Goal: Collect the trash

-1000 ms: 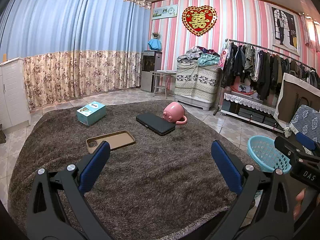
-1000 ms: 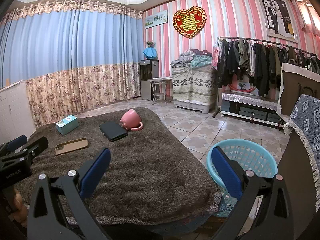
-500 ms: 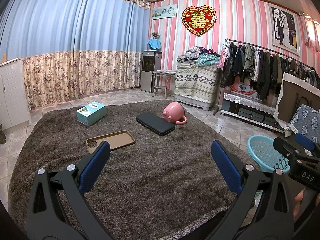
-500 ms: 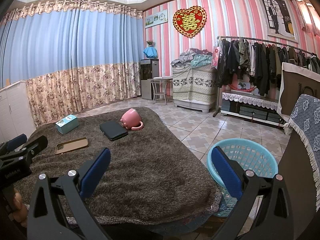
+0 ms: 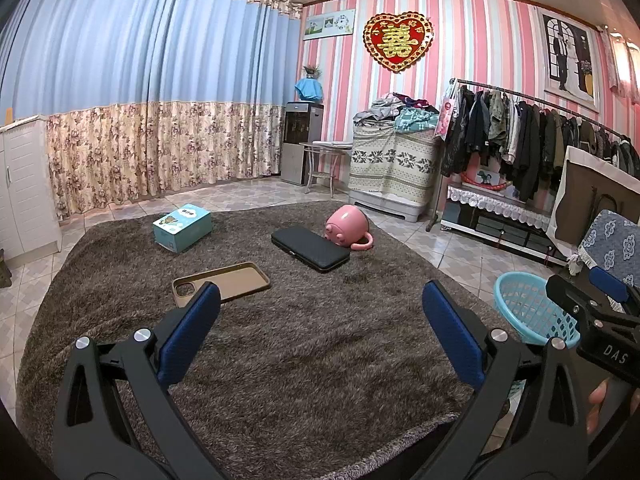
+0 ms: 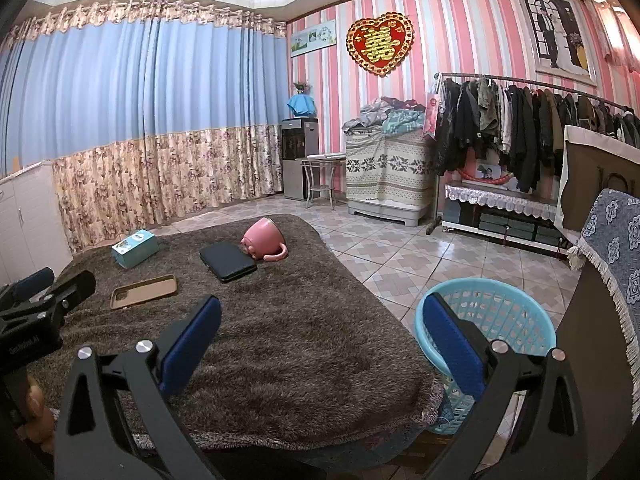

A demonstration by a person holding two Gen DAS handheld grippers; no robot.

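Both grippers hang wide open and empty over the near end of a shaggy brown rug (image 5: pixel 304 360). Left gripper (image 5: pixel 320 328) points along the rug's middle, its blue pads spread well apart; the right gripper (image 6: pixel 320 332) sits over the rug's right edge, spread likewise, with one pad in front of a light blue basket (image 6: pixel 508 312) standing on the tiled floor just beside that edge. Nearest the left gripper lies a tan phone case (image 5: pixel 222 282), hollow side up. Beyond it lies a black case (image 5: pixel 310 248), with a pink mug (image 5: pixel 348 228) tipped on its side touching its far end. A teal box (image 5: pixel 183 227) rests well to the left.
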